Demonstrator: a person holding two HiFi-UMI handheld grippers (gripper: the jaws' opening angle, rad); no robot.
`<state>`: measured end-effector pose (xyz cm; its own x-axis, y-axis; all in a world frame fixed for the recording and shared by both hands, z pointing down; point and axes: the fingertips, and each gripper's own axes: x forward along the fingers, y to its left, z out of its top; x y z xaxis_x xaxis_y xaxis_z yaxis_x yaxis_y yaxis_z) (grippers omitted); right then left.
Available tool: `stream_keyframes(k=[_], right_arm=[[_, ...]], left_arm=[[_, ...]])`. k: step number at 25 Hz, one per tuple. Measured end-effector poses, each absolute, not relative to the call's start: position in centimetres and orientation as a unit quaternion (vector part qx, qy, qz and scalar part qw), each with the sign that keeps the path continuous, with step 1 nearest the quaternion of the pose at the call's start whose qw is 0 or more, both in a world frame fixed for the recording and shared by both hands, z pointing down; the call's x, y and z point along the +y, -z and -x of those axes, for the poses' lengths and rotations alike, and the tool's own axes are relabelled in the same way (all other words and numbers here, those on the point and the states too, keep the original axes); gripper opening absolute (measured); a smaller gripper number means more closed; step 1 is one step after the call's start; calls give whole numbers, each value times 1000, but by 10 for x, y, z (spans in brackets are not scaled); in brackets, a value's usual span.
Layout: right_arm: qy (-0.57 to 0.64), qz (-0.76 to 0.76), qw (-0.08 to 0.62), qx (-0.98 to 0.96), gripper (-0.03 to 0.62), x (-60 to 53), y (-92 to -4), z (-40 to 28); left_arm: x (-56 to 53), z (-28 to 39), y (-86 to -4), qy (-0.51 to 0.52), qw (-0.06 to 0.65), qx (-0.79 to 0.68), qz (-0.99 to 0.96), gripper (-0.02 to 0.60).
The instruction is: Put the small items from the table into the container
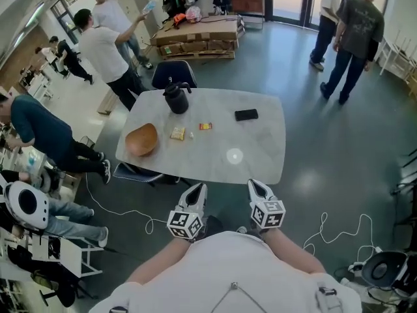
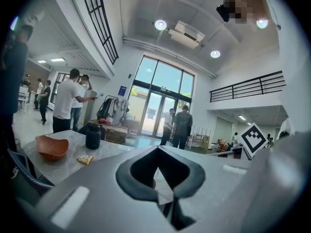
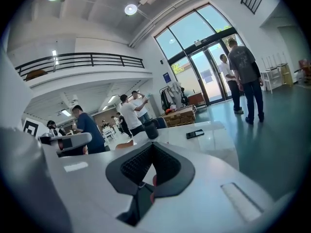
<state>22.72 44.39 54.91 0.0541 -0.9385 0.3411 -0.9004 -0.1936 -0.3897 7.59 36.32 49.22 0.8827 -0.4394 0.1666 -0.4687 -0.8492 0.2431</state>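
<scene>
Closed and empty: left gripper (image 1: 195,189), right gripper (image 1: 256,186), both short of table (image 1: 260,155). On it, well apart from them: bowl (image 1: 141,139), yellow packet (image 1: 177,134) just beside, red-yellow packet (image 1: 205,126), phone (image 1: 246,115), jug (image 1: 176,98). Print too small to read.

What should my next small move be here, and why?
Probably open the left gripper and reach it forward toward the yellow packet. It and the right gripper both sit shut and empty, short of the table's near edge. Nothing is picked up yet, and that packet lies nearest the orange bowl, on the left.
</scene>
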Motion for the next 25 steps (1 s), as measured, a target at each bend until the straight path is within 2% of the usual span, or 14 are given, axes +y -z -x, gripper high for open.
stream_keyframes(k=[13,20,25], right_arm=[[275,670,23,689,28,380,-561,-193],[251,681,26,688,28,335,-558,-201],[272,708,28,652,28,311,-566,-216]], left_arm=[[324,-15,-500,-46,155,-332,-929,3],[267,-36,-508,-32,158,-296,-941,3],[222,-64,-496,-31,116,-233,-965,3]])
